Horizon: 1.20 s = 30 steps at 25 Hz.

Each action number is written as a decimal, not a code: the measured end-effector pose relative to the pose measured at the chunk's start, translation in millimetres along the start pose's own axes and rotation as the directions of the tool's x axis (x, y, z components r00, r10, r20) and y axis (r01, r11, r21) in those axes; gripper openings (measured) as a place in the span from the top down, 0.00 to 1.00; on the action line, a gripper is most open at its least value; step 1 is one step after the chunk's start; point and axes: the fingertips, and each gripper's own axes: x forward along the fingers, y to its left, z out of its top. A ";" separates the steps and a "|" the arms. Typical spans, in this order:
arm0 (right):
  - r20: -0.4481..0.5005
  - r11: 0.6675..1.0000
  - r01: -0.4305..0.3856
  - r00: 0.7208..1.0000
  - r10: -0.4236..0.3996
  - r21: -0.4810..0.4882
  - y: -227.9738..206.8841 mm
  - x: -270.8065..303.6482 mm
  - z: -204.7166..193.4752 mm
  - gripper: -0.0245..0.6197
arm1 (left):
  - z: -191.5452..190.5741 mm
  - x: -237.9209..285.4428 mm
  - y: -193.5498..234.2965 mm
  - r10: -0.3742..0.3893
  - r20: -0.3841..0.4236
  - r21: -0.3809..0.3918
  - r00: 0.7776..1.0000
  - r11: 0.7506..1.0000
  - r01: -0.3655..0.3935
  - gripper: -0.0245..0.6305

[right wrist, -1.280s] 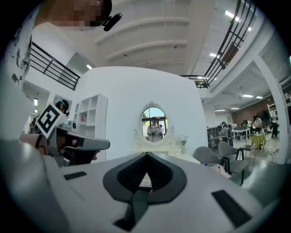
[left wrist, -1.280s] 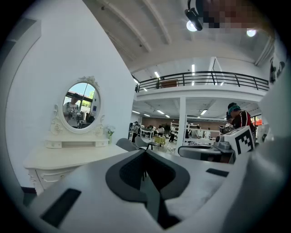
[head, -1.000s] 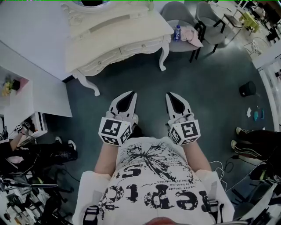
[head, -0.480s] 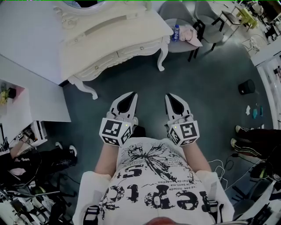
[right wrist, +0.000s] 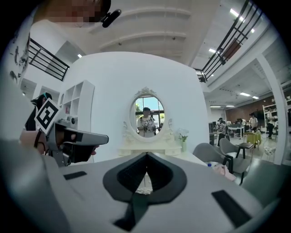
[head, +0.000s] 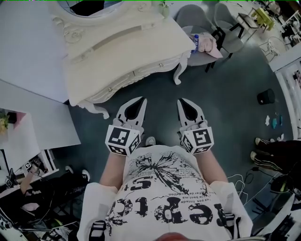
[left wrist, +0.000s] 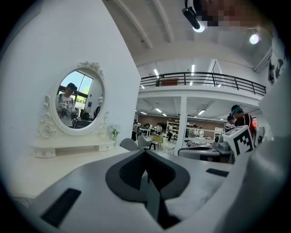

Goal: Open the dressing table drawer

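At the top of the head view stands the cream dressing desk (head: 117, 52), its oval mirror (head: 89, 4) against the wall and its two drawer fronts (head: 153, 68) set in the curved apron that faces the person, each with a small knob (head: 109, 88). Both drawers are shut and flush, and no gap shows above or beside either front. Compared with a second ago, the desk sits lower and larger in this view, and less bare floor (head: 160, 96) shows between its front edge and the tongs. The person has evidently walked up to it. The left tongs (head: 141, 99) and right tongs (head: 180, 100) are carried in the same posture as before, side by side ahead of the torso, pointing at the desk. Each gripper view shows its jaw tips met, with nothing between them, so both tongs are closed and empty. The right gripper view looks squarely at the mirror, which suggests a centred approach. Assessment: the task has not started and only the approach is under way. The tongs are short of the apron and touch nothing. A jaw must open before either knob can be taken, and which drawer is intended cannot be told.
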 end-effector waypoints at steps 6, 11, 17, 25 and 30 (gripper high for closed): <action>-0.019 0.999 -0.027 0.999 0.027 -0.020 -0.6 65.7 8.8 0.94 | 5.6 18.9 60.1 0.044 -0.019 -0.025 0.999 0.999 -0.044 0.95; -0.019 0.995 -0.088 0.996 0.088 -0.037 -16.3 112.3 8.8 0.94 | 4.9 46.5 88.0 0.101 -0.021 -0.025 0.995 0.995 -0.101 0.95; 0.000 0.981 -0.189 0.982 0.190 -0.034 -65.8 173.1 19.0 0.94 | 13.9 102.1 113.4 0.227 -0.003 -0.042 0.974 0.973 -0.227 0.95; -0.023 0.941 -0.328 0.945 0.327 -0.076 -154.2 252.9 43.0 0.94 | 41.1 201.1 131.8 0.377 0.035 -0.102 0.926 0.923 -0.372 0.95; -0.046 0.930 -0.359 0.933 0.357 -0.073 -193.5 292.0 41.1 0.94 | 40.0 247.9 141.4 0.416 0.026 -0.128 0.909 0.903 -0.410 0.95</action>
